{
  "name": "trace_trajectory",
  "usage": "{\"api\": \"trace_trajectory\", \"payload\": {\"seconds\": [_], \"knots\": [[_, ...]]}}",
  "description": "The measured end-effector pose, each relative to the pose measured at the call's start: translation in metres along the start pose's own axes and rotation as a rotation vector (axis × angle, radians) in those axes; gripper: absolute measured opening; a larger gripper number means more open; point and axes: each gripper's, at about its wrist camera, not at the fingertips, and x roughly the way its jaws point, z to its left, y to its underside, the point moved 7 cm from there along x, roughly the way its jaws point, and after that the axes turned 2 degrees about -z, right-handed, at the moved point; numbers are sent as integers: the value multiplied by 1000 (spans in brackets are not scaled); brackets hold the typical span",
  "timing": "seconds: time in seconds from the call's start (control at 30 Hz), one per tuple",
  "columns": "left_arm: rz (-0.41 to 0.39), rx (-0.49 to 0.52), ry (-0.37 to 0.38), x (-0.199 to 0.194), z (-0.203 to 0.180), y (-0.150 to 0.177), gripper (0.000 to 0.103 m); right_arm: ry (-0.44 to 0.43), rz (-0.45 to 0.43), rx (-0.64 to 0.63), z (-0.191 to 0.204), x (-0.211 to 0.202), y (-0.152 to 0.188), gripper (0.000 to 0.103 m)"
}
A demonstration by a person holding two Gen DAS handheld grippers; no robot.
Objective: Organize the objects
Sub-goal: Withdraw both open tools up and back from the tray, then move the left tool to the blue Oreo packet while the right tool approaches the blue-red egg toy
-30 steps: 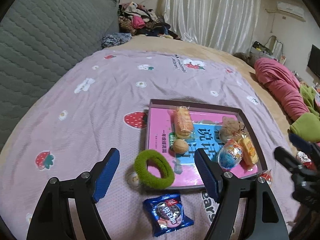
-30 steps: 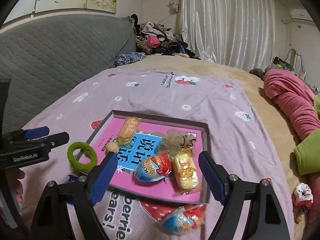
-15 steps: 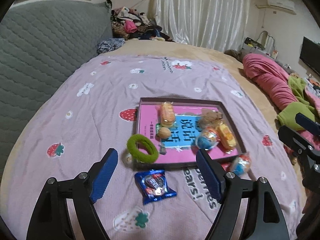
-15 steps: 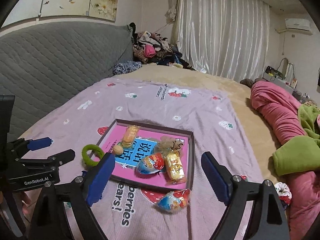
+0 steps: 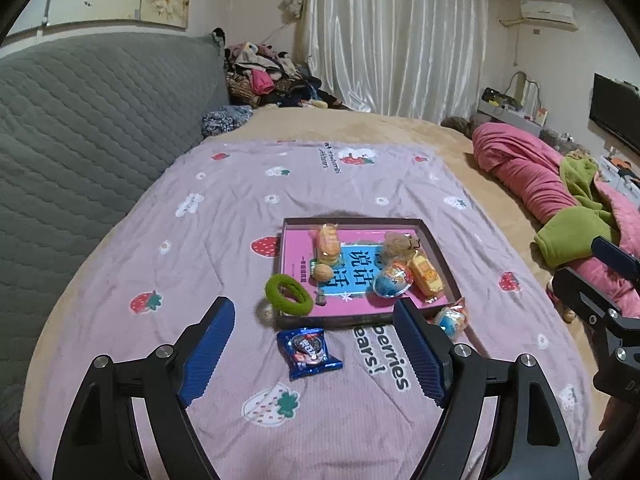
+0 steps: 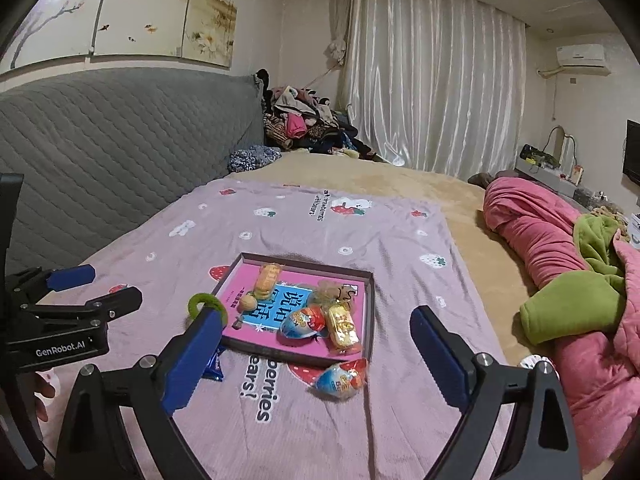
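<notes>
A shallow brown tray (image 5: 436, 254) (image 6: 370, 312) with a pink and blue liner lies on the purple strawberry blanket. In it are an orange snack pack (image 5: 329, 242), a walnut (image 5: 322, 271), a brown pouch (image 5: 398, 246), a foil egg (image 5: 393, 279) and a yellow snack pack (image 5: 427, 276). A green hair ring (image 5: 289, 295) leans on the tray's near left rim. A blue cookie packet (image 5: 308, 352) and a second foil egg (image 5: 452, 318) (image 6: 340, 378) lie on the blanket outside it. My left gripper (image 5: 314, 352) and right gripper (image 6: 316, 356) are both open, empty, and above the blanket in front of the tray.
A small white ball (image 5: 265, 313) lies left of the tray. A grey quilted headboard (image 5: 80, 128) runs along the left. Pink and green bedding (image 5: 560, 200) is piled at the right. Clothes (image 5: 264, 76) are heaped at the back by the curtain.
Both grippers have pulled back and risen away from the tray, so it looks smaller and farther. Both stay open and empty. The objects have not moved.
</notes>
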Motion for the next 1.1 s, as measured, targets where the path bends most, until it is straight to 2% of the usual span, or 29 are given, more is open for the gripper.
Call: {"api": "trace_trajectory", "payload": {"seconds": [0.37,0.53,0.8,1.1], "knots": [[-14,46,-20,-46,-9,22,83,1,-22,5,2,-36,19,98],[-8,50,-26,-52,-13,35,83,2,-28,10,1,-47,27,98],[38,31,-41,-36,-7,66,83,27,21,20,-9,-39,52,100],[158,-32,-89,27,13,114,83,44,114,50,-22,0,99,100]]}}
